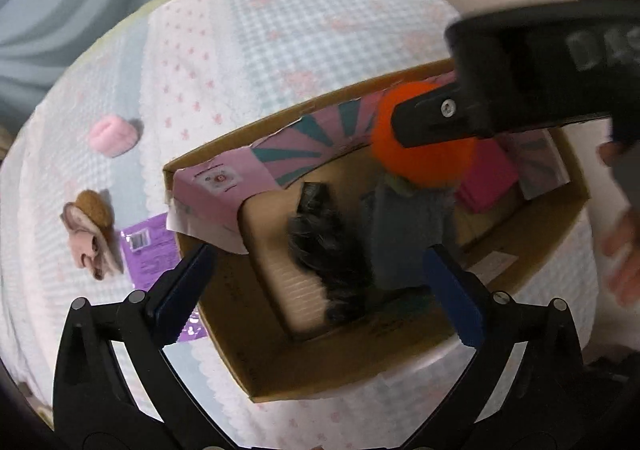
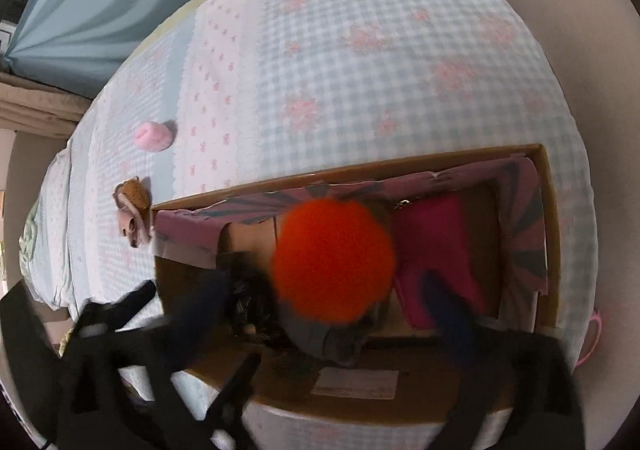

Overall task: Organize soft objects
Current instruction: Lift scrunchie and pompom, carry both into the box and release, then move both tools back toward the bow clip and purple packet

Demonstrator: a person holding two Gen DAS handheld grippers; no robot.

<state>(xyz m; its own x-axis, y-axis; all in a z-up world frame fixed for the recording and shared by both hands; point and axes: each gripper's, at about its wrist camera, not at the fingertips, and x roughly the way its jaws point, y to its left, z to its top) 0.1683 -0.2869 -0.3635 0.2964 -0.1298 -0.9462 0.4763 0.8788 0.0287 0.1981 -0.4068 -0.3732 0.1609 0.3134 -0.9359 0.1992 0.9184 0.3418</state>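
Both claws are standing wide apart above an open brown cardboard box (image 1: 280, 374) that is sitting on a bed covered with a pale blue gingham quilt with pink flowers (image 1: 248, 18). We are seeing the left claw (image 1: 320, 290) with its blue pads clear of everything, hanging over a dark furry soft thing (image 1: 320, 250) and a grey cloth piece (image 1: 404, 226) that are lying inside the box. Our right claw (image 2: 332, 314) is blurred, and a fuzzy round orange pompom ball (image 2: 334, 260) is sitting between its spread fingers, over the box; we cannot tell whether the pads are touching it, though they are showing well out to either side of it. In the left wrist view that same ball is showing behind one black finger of the right claw. A magenta folded cloth (image 2: 436, 250) is lying at one end of the box, next to a pink striped inner liner (image 1: 304, 142). Out on the quilt, well apart from the box, a small pink fluffy roll (image 1: 112, 136) is lying, and nearer the box a tan and pink plush piece (image 1: 90, 230) is resting beside a purple packet (image 1: 148, 254).
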